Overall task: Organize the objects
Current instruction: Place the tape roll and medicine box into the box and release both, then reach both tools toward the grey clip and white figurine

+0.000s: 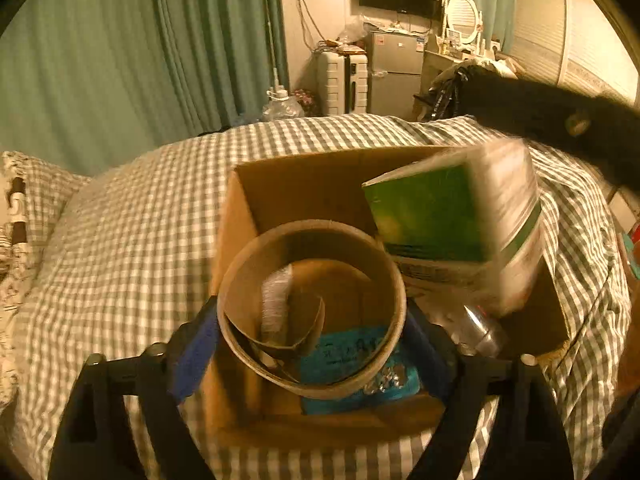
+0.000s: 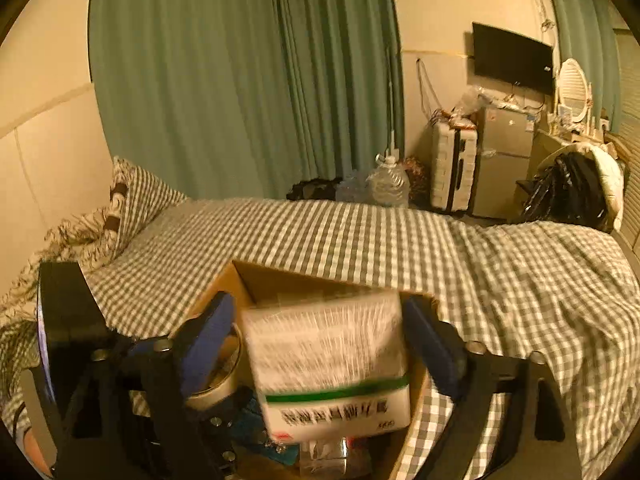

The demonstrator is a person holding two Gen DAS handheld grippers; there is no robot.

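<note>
Now both my left gripper (image 1: 312,340) and right gripper (image 2: 320,352) are wide open over the brown cardboard box (image 1: 280,184), the round brown tape roll (image 1: 312,308) and white-and-green carton (image 2: 328,364) loose between them, so I should lift away slowly.

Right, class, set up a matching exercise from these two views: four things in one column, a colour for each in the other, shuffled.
Things:
1. round cardboard tub
2. medicine box's front panel
3. flat packet under the tub
4. checked bed cover

Colours:
a. grey and white
b. brown
c. green
d. blue

Pairs: 1-b, 2-c, 3-d, 4-a
</note>
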